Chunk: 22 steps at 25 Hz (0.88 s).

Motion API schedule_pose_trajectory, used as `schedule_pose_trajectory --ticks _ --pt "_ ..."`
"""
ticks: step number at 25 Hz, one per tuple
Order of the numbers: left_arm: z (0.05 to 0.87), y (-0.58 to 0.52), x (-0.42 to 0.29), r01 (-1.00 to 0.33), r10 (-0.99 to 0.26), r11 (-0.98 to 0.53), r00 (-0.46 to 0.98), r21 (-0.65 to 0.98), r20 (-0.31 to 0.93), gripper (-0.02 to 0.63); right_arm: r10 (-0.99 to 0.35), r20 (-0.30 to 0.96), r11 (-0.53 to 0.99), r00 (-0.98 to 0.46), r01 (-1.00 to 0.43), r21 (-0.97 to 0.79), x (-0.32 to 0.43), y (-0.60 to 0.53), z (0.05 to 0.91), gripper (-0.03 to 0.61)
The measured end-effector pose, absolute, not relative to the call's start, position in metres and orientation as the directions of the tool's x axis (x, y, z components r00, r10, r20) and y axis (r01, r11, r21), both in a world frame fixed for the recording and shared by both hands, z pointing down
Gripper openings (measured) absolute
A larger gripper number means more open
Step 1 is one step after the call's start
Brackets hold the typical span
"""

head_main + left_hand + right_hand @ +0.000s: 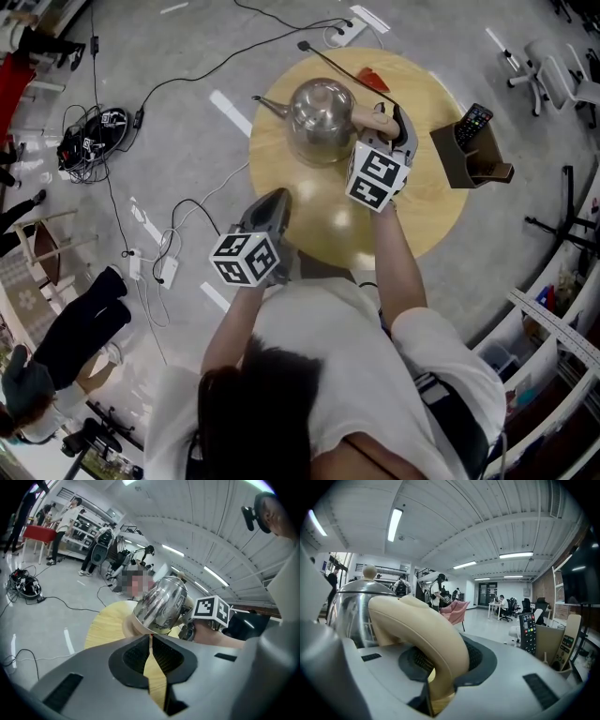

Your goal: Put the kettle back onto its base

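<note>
A shiny steel kettle [319,114] with a beige handle [373,119] stands at the back of the round wooden table [431,211]. My right gripper [397,129] is shut on that handle; in the right gripper view the handle [423,637] fills the space between the jaws and the kettle body [350,611] is at the left. In the left gripper view a beige base [125,629] shows right under the kettle [159,605]; whether they touch I cannot tell. My left gripper [272,202] hovers at the table's near left edge, shut [150,638] with nothing in it.
A black cable [330,62] runs from the kettle off the table's far side. A red thing [373,78] lies behind the kettle. A brown holder [473,155] with remote controls [527,632] stands at the table's right. Cables and people are on the floor at the left.
</note>
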<state>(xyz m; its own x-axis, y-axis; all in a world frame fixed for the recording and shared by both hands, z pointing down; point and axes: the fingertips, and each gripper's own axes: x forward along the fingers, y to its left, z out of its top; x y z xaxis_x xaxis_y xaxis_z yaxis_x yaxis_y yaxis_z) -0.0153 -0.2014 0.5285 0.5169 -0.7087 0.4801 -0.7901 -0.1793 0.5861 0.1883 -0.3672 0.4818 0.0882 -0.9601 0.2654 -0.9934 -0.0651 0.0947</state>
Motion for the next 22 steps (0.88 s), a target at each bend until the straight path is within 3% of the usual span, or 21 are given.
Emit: schedule_pose_trajectory --ticks 22 --pt "0.547 -0.195 -0.033 -0.802 -0.721 -0.082 0.458 0.592 0.521 0.043 -0.954 0.293 -0.032 0.057 -0.995 0.09 0.174 -0.365 0.507 0.109"
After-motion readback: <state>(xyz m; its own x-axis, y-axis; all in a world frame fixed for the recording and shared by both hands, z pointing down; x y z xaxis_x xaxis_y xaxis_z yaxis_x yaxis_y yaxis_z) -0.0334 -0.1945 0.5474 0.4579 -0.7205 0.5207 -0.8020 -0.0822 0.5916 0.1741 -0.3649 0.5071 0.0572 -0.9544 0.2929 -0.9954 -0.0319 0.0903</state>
